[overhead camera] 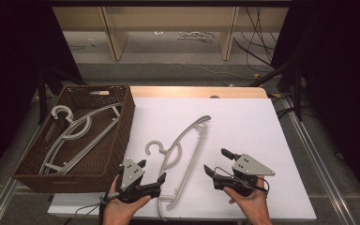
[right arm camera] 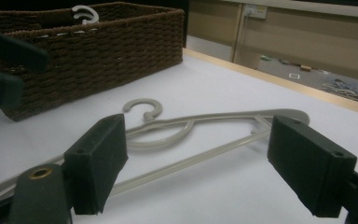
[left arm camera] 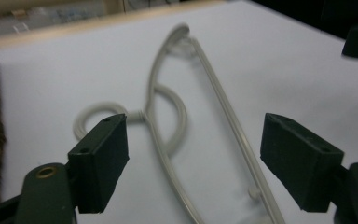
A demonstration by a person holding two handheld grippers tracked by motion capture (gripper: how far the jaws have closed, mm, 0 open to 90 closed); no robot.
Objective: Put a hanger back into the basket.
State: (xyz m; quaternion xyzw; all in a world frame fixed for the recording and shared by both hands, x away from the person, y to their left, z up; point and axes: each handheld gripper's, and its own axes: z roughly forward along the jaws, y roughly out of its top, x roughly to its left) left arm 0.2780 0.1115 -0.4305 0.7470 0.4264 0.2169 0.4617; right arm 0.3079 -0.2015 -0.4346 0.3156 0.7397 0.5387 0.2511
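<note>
A grey plastic hanger (overhead camera: 183, 154) lies flat on the white table top (overhead camera: 243, 122), its hook toward the basket. Both gripper views look along it: the hanger (left arm camera: 168, 116) and the hanger (right arm camera: 186, 128). My left gripper (overhead camera: 152, 172) is open at the hanger's near end, just left of it, with nothing between its jaws. My right gripper (overhead camera: 217, 161) is open to the right of the hanger, also holding nothing. A brown wicker basket (overhead camera: 122, 122) at the left holds more grey hangers (overhead camera: 75, 133).
The basket (right arm camera: 98, 51) stands at the table's left edge, with a hanger hook (right arm camera: 85, 13) poking above its rim. Beyond the table's far wooden edge (overhead camera: 197, 91) are a floor with cables and shelf legs. Bare white surface spreads to the right.
</note>
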